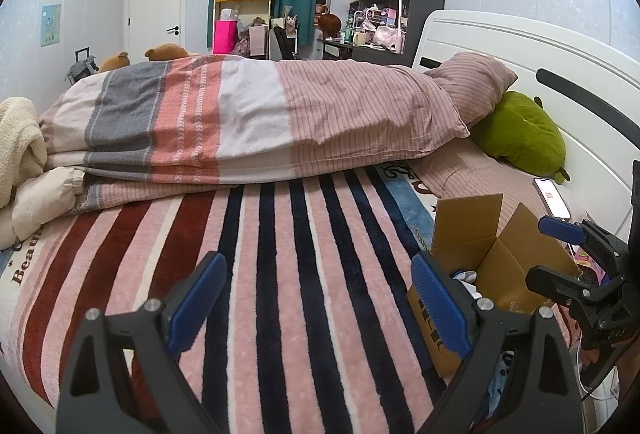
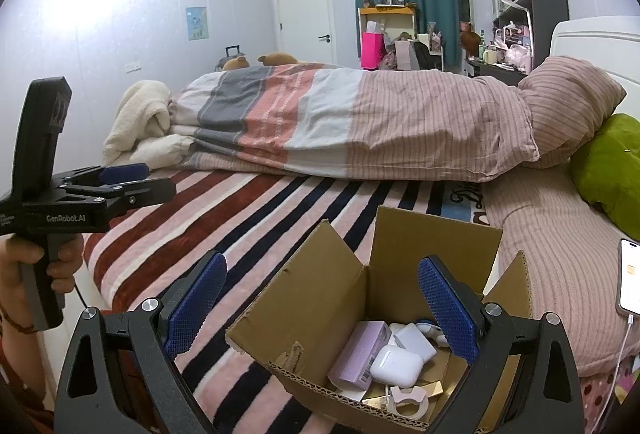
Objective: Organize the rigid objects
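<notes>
An open cardboard box (image 2: pixel 316 298) stands on the striped blanket (image 2: pixel 248 234); it also shows in the left wrist view (image 1: pixel 500 254). Inside lie a white earbud case (image 2: pixel 396 366), a lilac box (image 2: pixel 360 354), another white case (image 2: pixel 414 340) and a pale ring-shaped piece (image 2: pixel 406 400). My right gripper (image 2: pixel 322 308) is open and empty, held just above the box. My left gripper (image 1: pixel 318 304) is open and empty over the blanket, left of the box. Each gripper shows in the other's view, the left one (image 2: pixel 124 177) and the right one (image 1: pixel 560 234).
A folded quilt (image 1: pixel 256 121) and a striped pillow (image 1: pixel 472 85) lie across the bed behind. A green plush (image 1: pixel 520 133) leans on the white headboard (image 1: pixel 540 49). A lit phone (image 2: pixel 630 278) on a cable lies right of the box.
</notes>
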{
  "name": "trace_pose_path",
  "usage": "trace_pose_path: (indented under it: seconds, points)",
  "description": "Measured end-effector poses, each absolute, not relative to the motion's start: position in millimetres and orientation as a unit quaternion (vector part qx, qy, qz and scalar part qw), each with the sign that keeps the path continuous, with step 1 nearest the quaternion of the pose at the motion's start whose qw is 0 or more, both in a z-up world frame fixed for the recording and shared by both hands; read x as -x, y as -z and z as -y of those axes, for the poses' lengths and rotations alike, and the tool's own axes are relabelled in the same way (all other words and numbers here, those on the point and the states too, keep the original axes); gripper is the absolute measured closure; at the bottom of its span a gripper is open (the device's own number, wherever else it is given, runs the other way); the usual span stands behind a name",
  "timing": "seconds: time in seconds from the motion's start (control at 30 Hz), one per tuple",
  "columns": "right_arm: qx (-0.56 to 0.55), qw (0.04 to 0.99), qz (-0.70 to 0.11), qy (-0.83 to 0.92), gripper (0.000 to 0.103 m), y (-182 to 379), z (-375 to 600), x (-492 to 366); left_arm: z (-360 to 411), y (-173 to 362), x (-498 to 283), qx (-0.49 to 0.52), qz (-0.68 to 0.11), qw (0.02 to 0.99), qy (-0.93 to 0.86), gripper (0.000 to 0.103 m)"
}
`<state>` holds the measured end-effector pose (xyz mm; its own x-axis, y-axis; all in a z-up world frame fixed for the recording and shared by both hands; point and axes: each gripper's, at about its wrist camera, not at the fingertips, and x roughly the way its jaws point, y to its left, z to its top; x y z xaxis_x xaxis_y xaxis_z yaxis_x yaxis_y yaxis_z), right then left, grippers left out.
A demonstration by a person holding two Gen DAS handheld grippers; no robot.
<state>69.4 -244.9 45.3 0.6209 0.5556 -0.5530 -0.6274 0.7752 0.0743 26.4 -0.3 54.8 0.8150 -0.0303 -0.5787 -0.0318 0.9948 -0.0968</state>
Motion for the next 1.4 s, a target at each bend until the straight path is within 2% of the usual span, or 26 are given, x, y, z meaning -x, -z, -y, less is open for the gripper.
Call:
trace_pose_path:
  seconds: [1.4]
  points:
    - [0.063, 0.898, -0.285, -0.330, 0.006, -46.0, 247.1, -70.1, -3.1, -57.1, -24.8, 0.048, -0.303, 0.952, -0.001, 0.011]
